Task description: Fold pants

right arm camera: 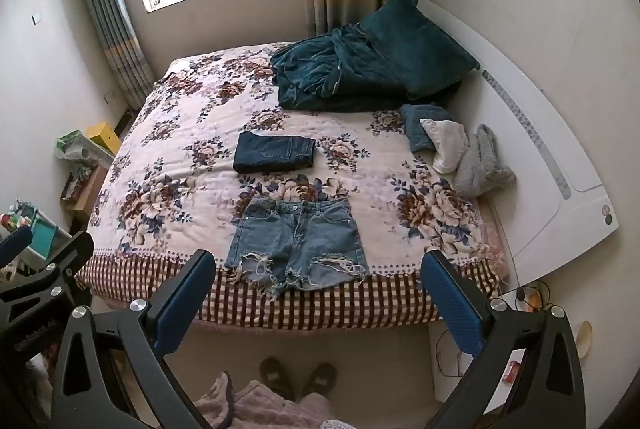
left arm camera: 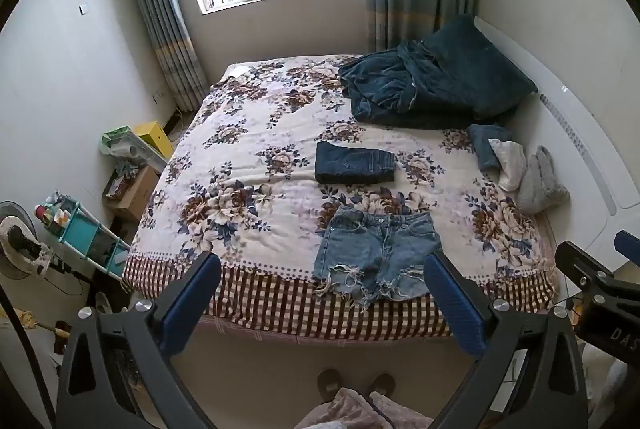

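Nearest the cameras, the left gripper [left arm camera: 322, 293] and the right gripper [right arm camera: 318, 291] both hang above the floor at the foot of the bed, jaws spread wide and holding nothing. Between them and just beyond, the pale-blue frayed denim shorts [right arm camera: 296, 245] lie flat on the floral quilted bedspread [left arm camera: 240, 165], waistband toward the far side, ragged hems at the near edge where the red-checked border [right arm camera: 320, 301] drops over the side.

The fold looks not yet begun. To do it well, each gripper should probably take one side of the shorts, pinching denim only and not the spread beneath, then carry one half across the other so the side seams meet. The loose hem threads could snag a finger, so a grip higher up seems safer.

The hems lie right at the mattress edge; a pull toward the person may drag them off. To the left is open bedspread for sweeping cloth. Just beyond sits a dark-blue folded pair of jeans [left arm camera: 354, 163], near enough to crowd a far-side fold. On the far right lie a dark-teal rumpled blanket [right arm camera: 344, 77] and small grey and white cloths [right arm camera: 460, 153].
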The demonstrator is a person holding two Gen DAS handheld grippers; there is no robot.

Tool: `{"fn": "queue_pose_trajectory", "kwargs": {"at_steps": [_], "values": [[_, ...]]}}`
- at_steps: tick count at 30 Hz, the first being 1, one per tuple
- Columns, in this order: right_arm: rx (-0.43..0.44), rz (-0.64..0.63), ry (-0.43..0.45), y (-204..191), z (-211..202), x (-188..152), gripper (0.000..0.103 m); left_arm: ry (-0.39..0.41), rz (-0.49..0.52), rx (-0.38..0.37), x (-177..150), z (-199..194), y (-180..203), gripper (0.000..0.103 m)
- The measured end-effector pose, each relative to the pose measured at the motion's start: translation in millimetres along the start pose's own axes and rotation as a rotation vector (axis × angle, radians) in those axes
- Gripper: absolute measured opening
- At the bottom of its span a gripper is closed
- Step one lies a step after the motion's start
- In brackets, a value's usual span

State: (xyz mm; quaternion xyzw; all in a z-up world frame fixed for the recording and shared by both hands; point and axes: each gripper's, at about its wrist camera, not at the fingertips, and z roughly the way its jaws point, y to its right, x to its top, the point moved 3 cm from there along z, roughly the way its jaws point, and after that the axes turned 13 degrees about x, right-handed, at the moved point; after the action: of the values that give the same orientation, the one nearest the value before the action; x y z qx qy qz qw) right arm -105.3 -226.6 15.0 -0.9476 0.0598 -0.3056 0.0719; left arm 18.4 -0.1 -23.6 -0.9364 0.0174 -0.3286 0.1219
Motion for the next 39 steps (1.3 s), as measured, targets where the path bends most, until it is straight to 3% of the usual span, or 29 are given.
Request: {"fn": "queue_pose_trajectory", "kwargs": {"at_steps": [39], "values": [[0.011, -0.002, 0.012, -3.4, -22.6, 9.2, 0.103, 0.023, -0.004, 0.013, 4.2, -9.2, -0.4, 0.103]]}}
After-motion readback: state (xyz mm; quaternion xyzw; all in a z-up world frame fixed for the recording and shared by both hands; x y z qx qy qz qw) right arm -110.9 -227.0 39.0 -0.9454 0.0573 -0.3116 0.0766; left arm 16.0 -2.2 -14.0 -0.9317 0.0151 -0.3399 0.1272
